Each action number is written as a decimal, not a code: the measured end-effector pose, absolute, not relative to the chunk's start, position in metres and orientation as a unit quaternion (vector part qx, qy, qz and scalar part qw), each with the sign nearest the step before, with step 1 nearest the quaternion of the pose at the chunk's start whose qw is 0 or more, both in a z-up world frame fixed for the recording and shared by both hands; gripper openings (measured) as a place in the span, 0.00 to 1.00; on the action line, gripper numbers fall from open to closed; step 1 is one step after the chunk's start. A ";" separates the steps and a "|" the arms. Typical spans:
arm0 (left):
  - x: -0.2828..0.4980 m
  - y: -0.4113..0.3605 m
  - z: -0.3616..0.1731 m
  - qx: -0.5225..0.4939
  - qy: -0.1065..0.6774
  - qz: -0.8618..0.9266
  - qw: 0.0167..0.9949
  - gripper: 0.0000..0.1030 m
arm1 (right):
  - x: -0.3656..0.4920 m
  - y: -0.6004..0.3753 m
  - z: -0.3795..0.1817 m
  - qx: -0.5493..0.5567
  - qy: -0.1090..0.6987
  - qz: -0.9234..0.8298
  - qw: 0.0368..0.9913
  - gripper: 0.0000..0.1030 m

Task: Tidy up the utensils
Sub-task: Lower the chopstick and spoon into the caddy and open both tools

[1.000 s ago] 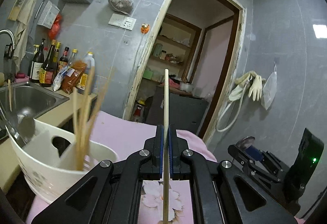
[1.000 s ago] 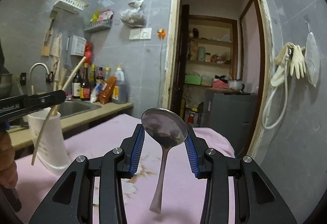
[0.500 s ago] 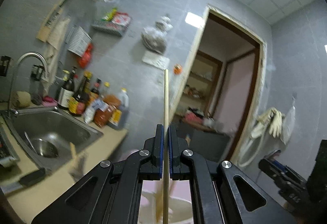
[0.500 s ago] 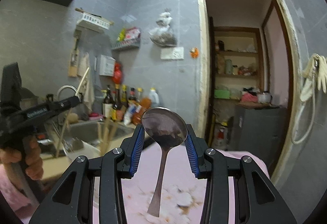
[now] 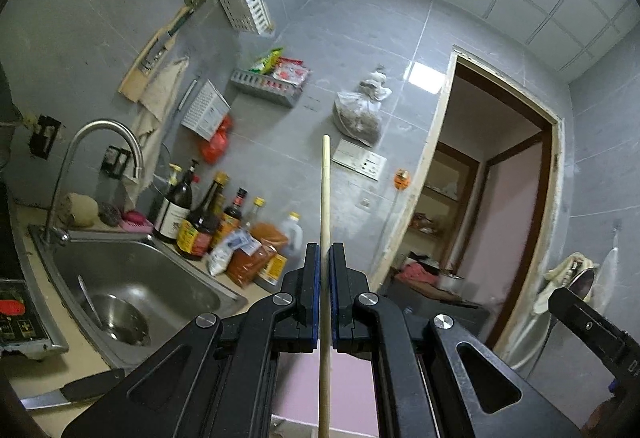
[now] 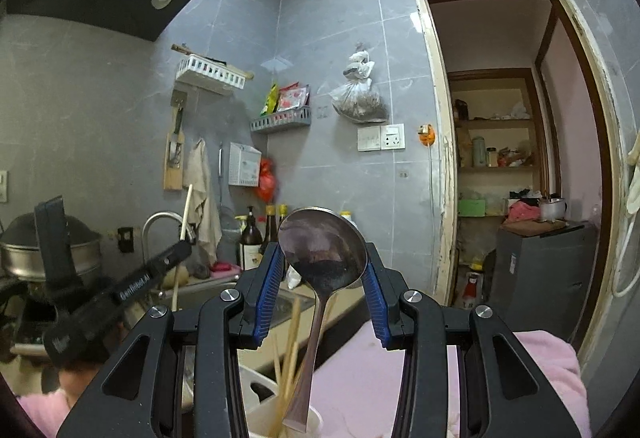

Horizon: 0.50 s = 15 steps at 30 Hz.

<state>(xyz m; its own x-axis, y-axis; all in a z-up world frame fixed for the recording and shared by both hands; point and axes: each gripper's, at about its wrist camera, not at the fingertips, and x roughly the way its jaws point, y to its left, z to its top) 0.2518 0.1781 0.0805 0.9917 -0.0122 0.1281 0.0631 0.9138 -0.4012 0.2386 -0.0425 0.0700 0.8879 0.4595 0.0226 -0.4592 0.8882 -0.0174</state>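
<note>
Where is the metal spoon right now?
In the right wrist view, the spoon stands upright, bowl up, clamped between the right gripper fingers, its handle hanging over the white utensil holder with chopsticks.

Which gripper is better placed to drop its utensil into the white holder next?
Right, likely. The right gripper holds the spoon with its handle hanging just above the white holder. The left gripper, shut on a chopstick, faces the wall, and no holder shows in its view.

A pale, matt wooden chopstick (image 5: 325, 222) and a glossy metal spoon (image 6: 322, 258). The sink (image 5: 132, 278) at left is brushed steel. Matt grey tiles line the far wall (image 5: 352, 38), with pink cloth (image 6: 536, 370) nearby.
</note>
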 end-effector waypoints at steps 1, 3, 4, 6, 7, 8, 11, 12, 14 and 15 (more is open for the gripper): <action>0.253 0.178 0.078 -0.207 -0.063 -0.017 0.976 0.02 | 0.240 -0.041 0.068 -0.001 -0.011 0.232 0.973 0.36; 0.256 0.178 0.073 -0.210 -0.062 -0.014 0.976 0.02 | 0.244 -0.035 0.063 0.005 -0.006 0.223 0.975 0.36; 0.257 0.178 0.071 -0.211 -0.063 -0.009 0.975 0.02 | 0.246 -0.031 0.060 0.005 -0.007 0.213 0.977 0.36; 0.257 0.176 0.066 -0.212 -0.064 -0.005 0.975 0.02 | 0.248 -0.027 0.055 0.007 -0.007 0.205 0.979 0.36; 0.256 0.175 0.064 -0.211 -0.065 -0.001 0.975 0.02 | 0.251 -0.025 0.052 0.008 -0.004 0.199 0.980 0.36; 0.256 0.174 0.060 -0.210 -0.066 0.004 0.975 0.02 | 0.252 -0.023 0.050 0.007 -0.003 0.194 0.981 0.36; 0.258 0.173 0.056 -0.209 -0.063 0.006 0.976 0.02 | 0.256 -0.018 0.042 0.008 -0.001 0.176 0.984 0.36; 0.259 0.173 0.054 -0.211 -0.061 0.005 0.976 0.02 | 0.258 -0.016 0.038 0.008 0.000 0.168 0.986 0.36; 0.259 0.175 0.051 -0.217 -0.059 0.003 0.974 0.02 | 0.259 -0.015 0.032 0.007 0.003 0.162 0.987 0.36; 0.259 0.175 0.049 -0.220 -0.059 0.001 0.974 0.02 | 0.261 -0.013 0.029 0.007 0.006 0.158 0.987 0.36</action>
